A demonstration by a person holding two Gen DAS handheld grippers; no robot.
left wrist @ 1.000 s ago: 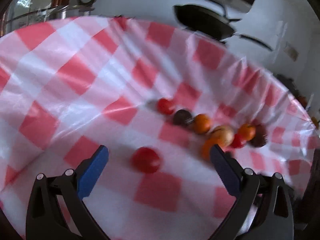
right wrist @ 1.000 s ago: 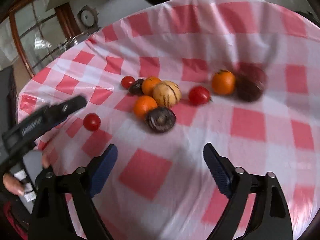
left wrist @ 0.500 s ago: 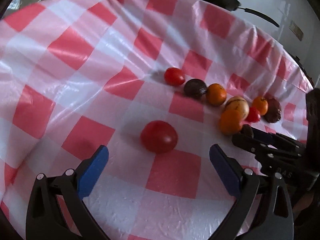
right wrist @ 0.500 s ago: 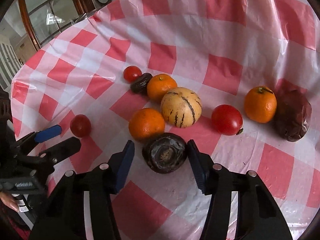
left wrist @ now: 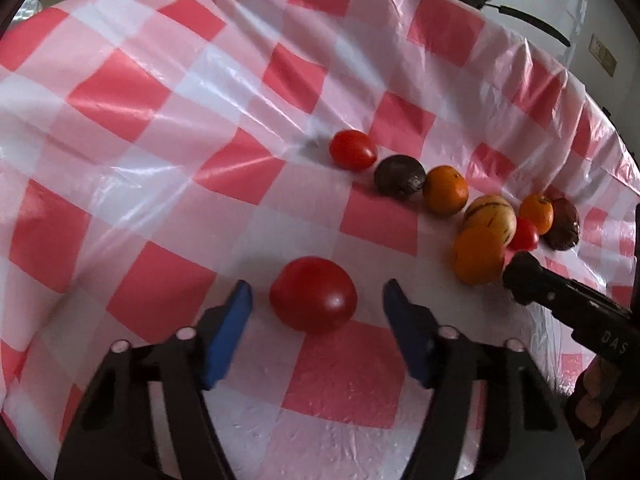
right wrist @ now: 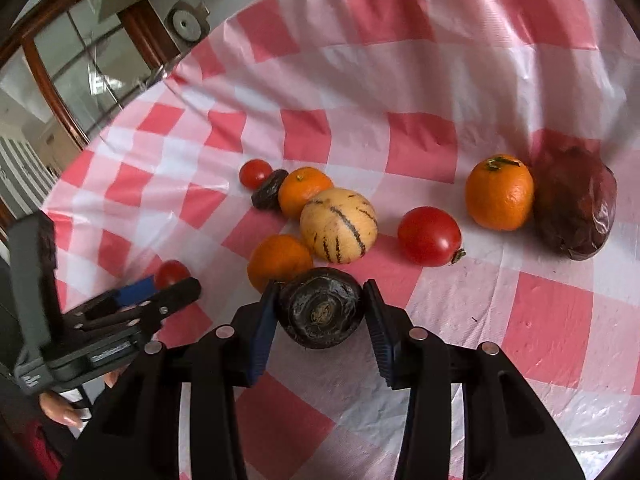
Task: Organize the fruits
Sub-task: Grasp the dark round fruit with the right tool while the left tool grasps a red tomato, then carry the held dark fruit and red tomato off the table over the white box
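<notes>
A red-and-white checked plastic cloth (left wrist: pixel 160 128) covers the desk, with a dark pan at its far edge and a window frame off to one side. Nearest the right tongs (right wrist: pixel 320 312) sits a dark wrinkled fruit (right wrist: pixel 321 314), dead ahead and squarely between the blue pads (right wrist: pixel 262 332), which stand close on either flank; whether they already press it I cannot tell, though the gap looks all but gone. The left tongs (left wrist: pixel 316 312) are half open, and a lone tomato (left wrist: pixel 313 299) lies straight ahead just past the tips, centred in the gap with room on both sides. Each fruit is round, so no axis matters; each tongs' target lies straight forward. Just behind the dark fruit are an orange (right wrist: pixel 279 262) and a striped melon (right wrist: pixel 338 230), near enough to be nudged. Farther back lie a second tomato (right wrist: pixel 429 236), another orange (right wrist: pixel 499 192) touching a large purple fruit (right wrist: pixel 574 204), and a small far cluster.
</notes>
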